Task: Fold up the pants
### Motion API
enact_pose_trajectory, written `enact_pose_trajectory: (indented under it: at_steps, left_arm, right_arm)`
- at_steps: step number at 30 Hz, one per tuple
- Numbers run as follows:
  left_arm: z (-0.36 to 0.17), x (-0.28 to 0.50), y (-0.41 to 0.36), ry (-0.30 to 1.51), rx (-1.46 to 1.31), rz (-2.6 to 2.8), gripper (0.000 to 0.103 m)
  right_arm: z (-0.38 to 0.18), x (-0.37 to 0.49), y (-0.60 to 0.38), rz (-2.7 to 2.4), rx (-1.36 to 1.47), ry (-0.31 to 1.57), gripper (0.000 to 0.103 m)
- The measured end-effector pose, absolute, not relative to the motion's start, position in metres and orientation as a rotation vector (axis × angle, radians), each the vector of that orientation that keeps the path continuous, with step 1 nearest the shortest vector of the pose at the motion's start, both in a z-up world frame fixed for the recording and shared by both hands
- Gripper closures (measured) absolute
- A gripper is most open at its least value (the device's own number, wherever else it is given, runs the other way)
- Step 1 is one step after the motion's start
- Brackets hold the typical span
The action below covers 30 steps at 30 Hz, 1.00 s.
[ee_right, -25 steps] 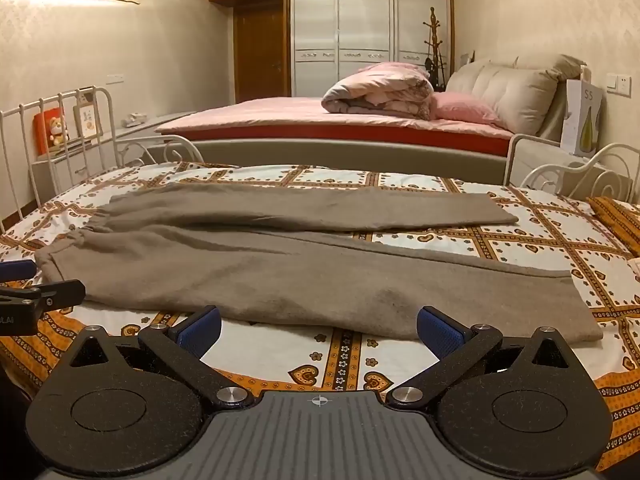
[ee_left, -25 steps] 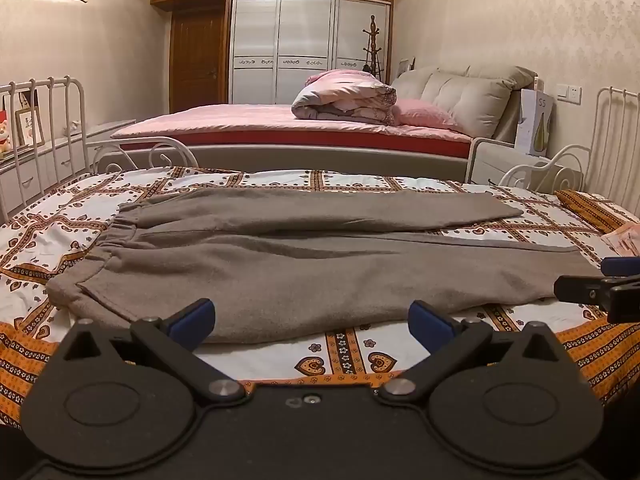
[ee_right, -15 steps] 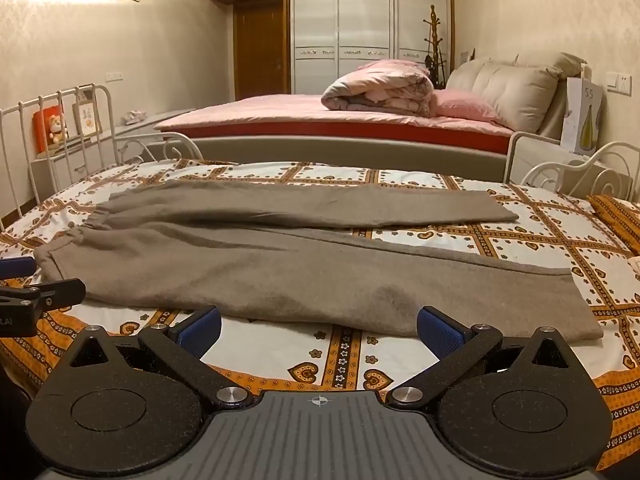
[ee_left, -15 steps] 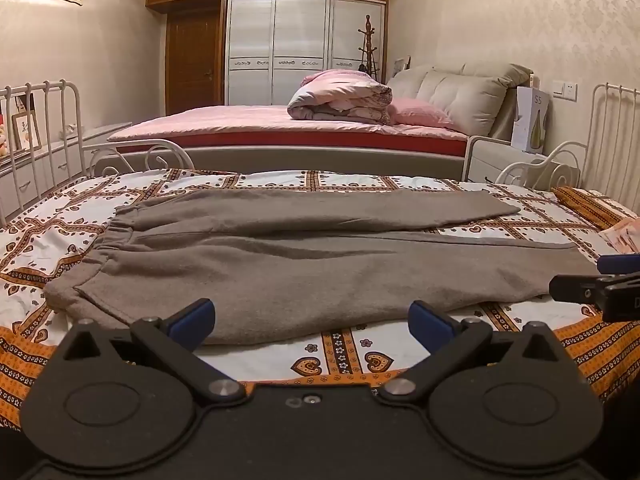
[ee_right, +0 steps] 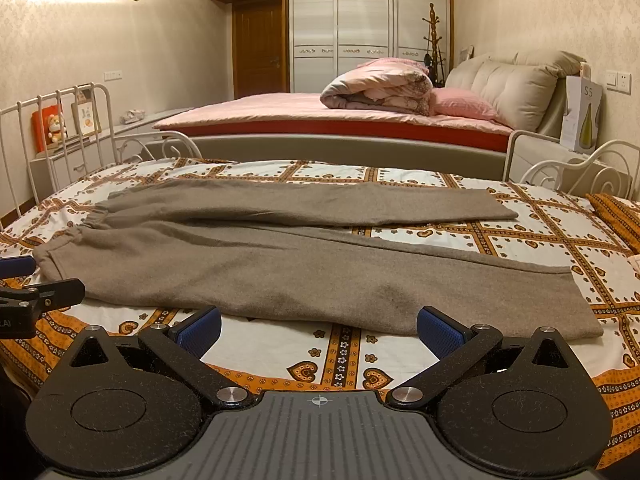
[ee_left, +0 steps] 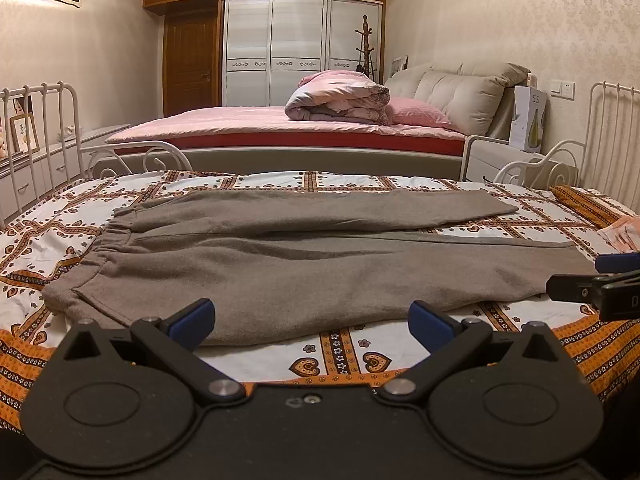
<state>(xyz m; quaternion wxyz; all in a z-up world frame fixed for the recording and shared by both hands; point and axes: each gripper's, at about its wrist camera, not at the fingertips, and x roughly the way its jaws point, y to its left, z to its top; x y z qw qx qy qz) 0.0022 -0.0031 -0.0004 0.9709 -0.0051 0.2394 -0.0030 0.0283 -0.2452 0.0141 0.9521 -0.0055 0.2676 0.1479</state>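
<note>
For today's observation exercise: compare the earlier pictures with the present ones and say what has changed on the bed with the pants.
Almost nothing has changed. The left gripper view has shifted only slightly; nothing was taken hold of or let go. The pants lie spread flat on the patterned bedspread as before. Both the left gripper and the right gripper hang at the near edge with jaws wide open and empty.

Grey-brown pants lie on a white bedspread patterned with orange bands and brown hearts, the black grippers' fingers padded blue.
</note>
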Motion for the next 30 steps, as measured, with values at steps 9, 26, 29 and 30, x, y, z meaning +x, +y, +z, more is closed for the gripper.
enact_pose_trajectory:
  at_steps: [9,26,29,30]
  left_arm:
    - [-0.0002,0.0006,-0.0027,0.478,-0.005,-0.01,0.006]
    - [-0.0001,0.0005,-0.003,0.477,-0.003,-0.011,0.006]
    - [-0.0001,0.0006,-0.003,0.479,-0.003,-0.01,0.006]
    - [0.0,0.0004,-0.0031,0.477,-0.002,-0.009,0.006]
  right_arm:
    - [0.0156,0.028,-0.2477,0.299,-0.008,0.542,0.0]
    - [0.0169,0.0269,-0.2481,0.299,-0.009,0.541,0.0]
    - [0.0164,0.0271,-0.2476,0.299,-0.009,0.542,0.0]
    - [0.0164,0.0272,-0.2476,0.299,-0.01,0.541,0.0]
